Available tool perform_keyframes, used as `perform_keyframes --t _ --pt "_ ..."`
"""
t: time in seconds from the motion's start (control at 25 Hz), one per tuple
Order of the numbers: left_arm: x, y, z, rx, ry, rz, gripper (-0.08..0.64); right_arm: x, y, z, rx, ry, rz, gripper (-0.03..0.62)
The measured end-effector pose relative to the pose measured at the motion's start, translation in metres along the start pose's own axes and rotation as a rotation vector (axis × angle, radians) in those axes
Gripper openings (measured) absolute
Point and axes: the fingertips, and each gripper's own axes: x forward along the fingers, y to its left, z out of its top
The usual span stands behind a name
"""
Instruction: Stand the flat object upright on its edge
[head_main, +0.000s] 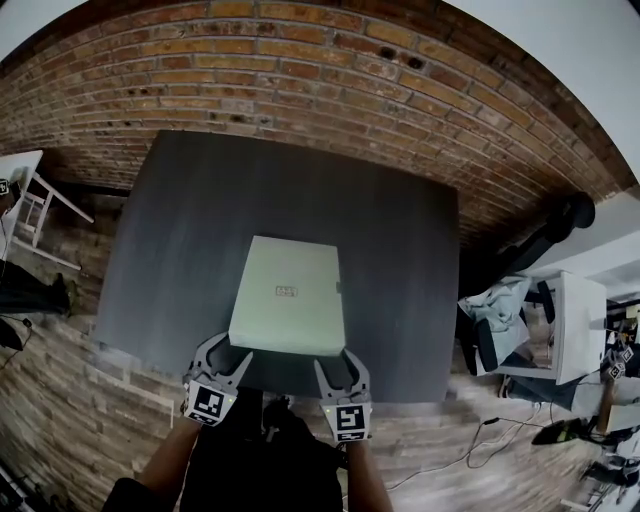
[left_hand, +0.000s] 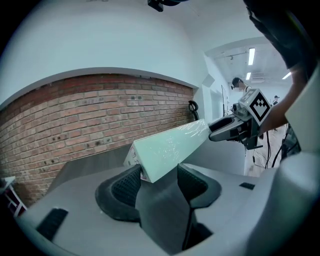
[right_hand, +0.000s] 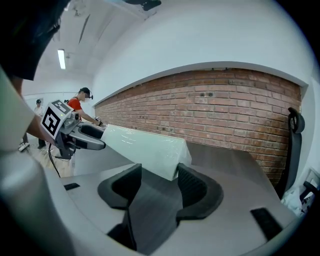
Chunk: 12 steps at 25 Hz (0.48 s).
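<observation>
The flat box (head_main: 290, 292) lies on the dark surface (head_main: 180, 220), a bit toward the 6 o'clock side. It is pale green and wide, like a big thin book.

The left tongs (head_main: 228, 352) are on the box's corner at 7 o'clock. The right tongs (head_main: 340, 360) are on the corner at 5 o'clock. Each pair is open only as wide as the box is thick, and the corner sits between the black pads. I think both are pinching it.

The box has shiny clear wrap on it, so I think it is slippery. It looks stiff, and it will not bend. It may be light, but it is wide, so it could wobble or fall back flat.

Two corners of the same side is a good place to hold. Then the 6 o'clock side can go up while the 12 o'clock side stays down.
</observation>
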Motion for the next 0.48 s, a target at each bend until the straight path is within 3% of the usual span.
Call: perform_keyframes --t 0.48 --pt "-0.024 -0.002 0.018 0.003 -0.041 0.019 0.222 -0.019 0.011 0.02 -0.023 -0.067 0.007 0.229"
